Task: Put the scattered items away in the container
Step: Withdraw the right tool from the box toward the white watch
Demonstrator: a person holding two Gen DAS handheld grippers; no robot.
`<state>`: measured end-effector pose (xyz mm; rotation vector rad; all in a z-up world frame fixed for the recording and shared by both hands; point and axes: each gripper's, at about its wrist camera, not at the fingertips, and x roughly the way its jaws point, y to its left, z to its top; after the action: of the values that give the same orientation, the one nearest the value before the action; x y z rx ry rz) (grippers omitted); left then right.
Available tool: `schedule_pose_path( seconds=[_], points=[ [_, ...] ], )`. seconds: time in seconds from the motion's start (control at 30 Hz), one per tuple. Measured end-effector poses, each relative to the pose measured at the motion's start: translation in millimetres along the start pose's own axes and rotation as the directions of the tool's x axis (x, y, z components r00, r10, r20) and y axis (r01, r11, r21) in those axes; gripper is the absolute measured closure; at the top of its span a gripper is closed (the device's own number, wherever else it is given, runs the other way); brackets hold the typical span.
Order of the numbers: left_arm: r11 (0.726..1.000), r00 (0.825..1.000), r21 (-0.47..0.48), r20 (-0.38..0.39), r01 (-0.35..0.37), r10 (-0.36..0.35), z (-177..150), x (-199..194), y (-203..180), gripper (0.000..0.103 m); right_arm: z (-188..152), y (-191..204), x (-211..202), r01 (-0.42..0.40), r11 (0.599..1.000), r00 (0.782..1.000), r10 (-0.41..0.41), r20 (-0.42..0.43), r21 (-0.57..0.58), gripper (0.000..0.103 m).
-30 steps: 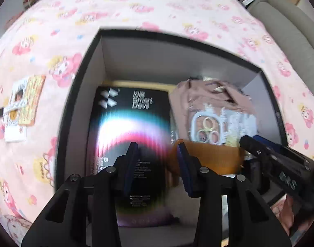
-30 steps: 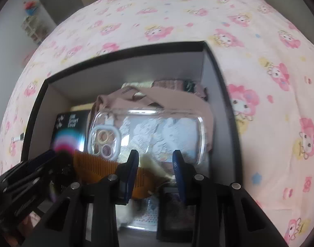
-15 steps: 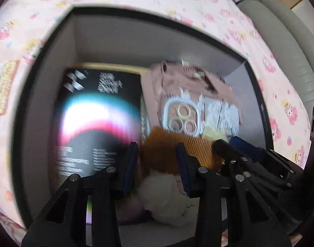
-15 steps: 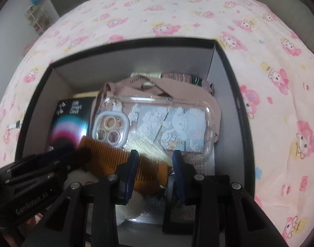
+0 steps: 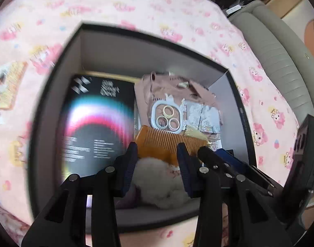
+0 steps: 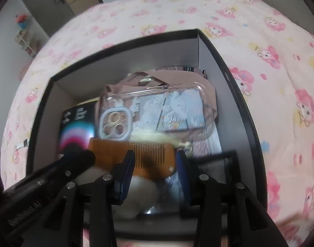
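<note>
Both over the box (image 5: pixel 60 94), pointing down to drop stuff in. Right gripper (image 6: pixel 154 165) opening up, letting go of the orange comb (image 6: pixel 134 154) now lying inside by the phone case (image 6: pixel 157 111). Left gripper (image 5: pixel 157 156) parted, empty.

Comb (image 5: pixel 169 142) in box (image 5: pixel 136 49), before phone case (image 5: pixel 185 113)

Black package (image 5: pixel 99 127): print blurred, unreadable. Fluffy white item (image 5: pixel 163 177): partly hidden by comb (image 5: pixel 167 142). Booklet (image 5: pixel 6 88): blurred, cut off at edge.
</note>
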<state>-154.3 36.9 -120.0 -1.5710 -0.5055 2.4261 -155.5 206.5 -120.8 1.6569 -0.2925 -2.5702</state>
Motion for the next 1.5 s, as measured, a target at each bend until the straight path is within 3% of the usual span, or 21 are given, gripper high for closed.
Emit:
schedule_pose_path(
  seconds=[0.1,0.23,0.5,0.9,1.5],
  points=[
    [0.998,0.999,0.053,0.042,-0.030,0.028,-6.7,-23.3,-3.8,0.063,-12.4,9.7,-22.2,0.028,0.999,0.996,-0.025,0.084,-0.027,0.066],
    [0.995,0.998,0.096,0.063,-0.019,0.013,-19.5,-57.1,-1.1,0.063,-20.7,25.4,-41.1,0.050,0.996,0.989,-0.040,0.140,-0.068,0.066],
    [0.985,0.996,0.167,0.092,-0.031,0.015,-47.4,-108.1,3.3,0.063,-50.8,54.9,-71.8,0.012,0.990,0.989,0.008,0.148,-0.137,0.066],
    [0.986,0.988,0.157,0.152,-0.057,0.033,-67.2,-158.7,41.9,0.062,-84.1,113.3,-102.2,0.007,0.971,0.980,0.041,0.193,-0.241,0.066],
    [0.995,0.976,0.000,0.196,-0.100,0.098,-82.1,-203.0,148.3,0.062,-105.5,225.5,-88.5,-0.026,0.916,0.986,0.089,0.139,-0.401,0.066]
  ],
)
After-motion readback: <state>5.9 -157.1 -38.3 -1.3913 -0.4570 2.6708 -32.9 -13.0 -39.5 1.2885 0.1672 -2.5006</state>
